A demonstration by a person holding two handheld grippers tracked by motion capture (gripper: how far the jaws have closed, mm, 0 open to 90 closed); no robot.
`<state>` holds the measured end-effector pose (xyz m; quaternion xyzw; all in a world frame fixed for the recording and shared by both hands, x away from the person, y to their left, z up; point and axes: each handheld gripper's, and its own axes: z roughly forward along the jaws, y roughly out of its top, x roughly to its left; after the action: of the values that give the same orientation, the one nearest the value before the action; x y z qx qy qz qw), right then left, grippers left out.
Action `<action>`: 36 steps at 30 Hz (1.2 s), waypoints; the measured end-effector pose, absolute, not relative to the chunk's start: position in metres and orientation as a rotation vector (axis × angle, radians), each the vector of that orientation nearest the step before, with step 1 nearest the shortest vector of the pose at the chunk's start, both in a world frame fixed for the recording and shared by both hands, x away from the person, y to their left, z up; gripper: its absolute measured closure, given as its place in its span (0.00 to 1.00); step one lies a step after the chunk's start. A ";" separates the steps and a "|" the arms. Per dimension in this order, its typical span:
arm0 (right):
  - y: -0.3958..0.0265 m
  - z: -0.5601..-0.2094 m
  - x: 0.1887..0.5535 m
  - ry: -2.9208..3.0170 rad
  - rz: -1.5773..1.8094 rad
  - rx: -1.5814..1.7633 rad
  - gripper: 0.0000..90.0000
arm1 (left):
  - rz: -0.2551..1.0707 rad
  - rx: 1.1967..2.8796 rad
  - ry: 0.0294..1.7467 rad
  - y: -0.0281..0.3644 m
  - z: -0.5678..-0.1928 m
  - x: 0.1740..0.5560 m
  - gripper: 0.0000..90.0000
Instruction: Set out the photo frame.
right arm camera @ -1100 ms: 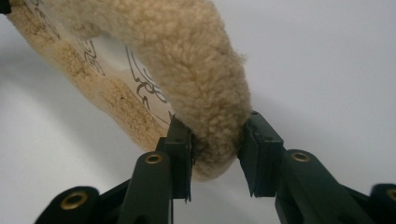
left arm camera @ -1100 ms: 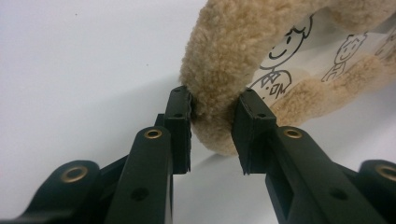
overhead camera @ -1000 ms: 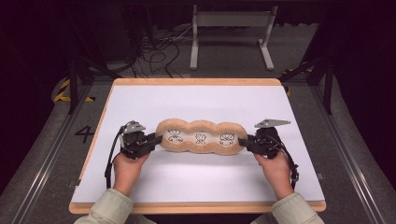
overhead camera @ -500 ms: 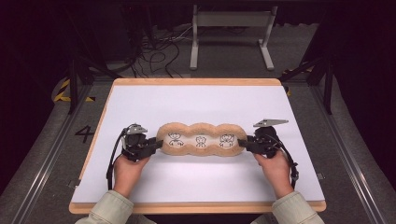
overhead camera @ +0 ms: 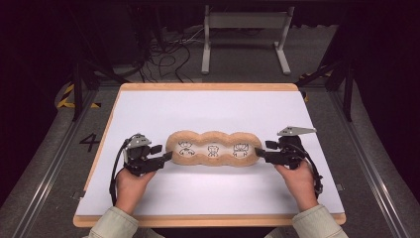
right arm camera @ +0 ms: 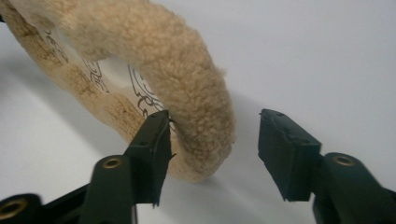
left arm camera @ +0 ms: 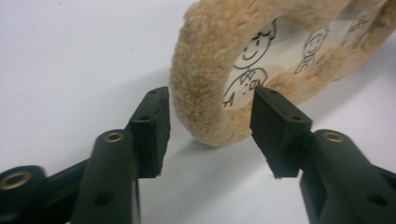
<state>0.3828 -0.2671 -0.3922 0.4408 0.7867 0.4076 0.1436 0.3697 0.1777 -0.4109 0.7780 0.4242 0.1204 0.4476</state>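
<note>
My left hand-held gripper [overhead camera: 166,155] lies low on the desk [overhead camera: 208,104], its jaws spread and just opened; in the left gripper view [left arm camera: 210,128] the left end of the fuzzy tan frame [left arm camera: 210,70] sits between the pads, which stand clear of the plush. My right hand-held gripper [overhead camera: 258,152] mirrors it at the frame's right end, jaws likewise spread and just opened; in the right gripper view [right arm camera: 212,147] one pad is just beside the frame's inner edge, the other well off the plush [right arm camera: 187,70]. The frame [overhead camera: 214,148], three joined lobes around a white panel with three line-drawn figures, lies flat near the desk's middle, between the two grippers. My hands [overhead camera: 130,186] hold the gripper bodies from the near edge.
</note>
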 end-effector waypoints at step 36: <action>-0.341 -0.398 0.355 2.231 1.261 1.040 0.00 | 0.299 1.842 1.126 0.262 -0.438 0.348 0.30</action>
<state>0.3553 -0.3414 -0.3976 0.3694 0.7925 0.4478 0.1868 0.3485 0.2622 -0.4385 0.7492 0.4581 0.1215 0.4626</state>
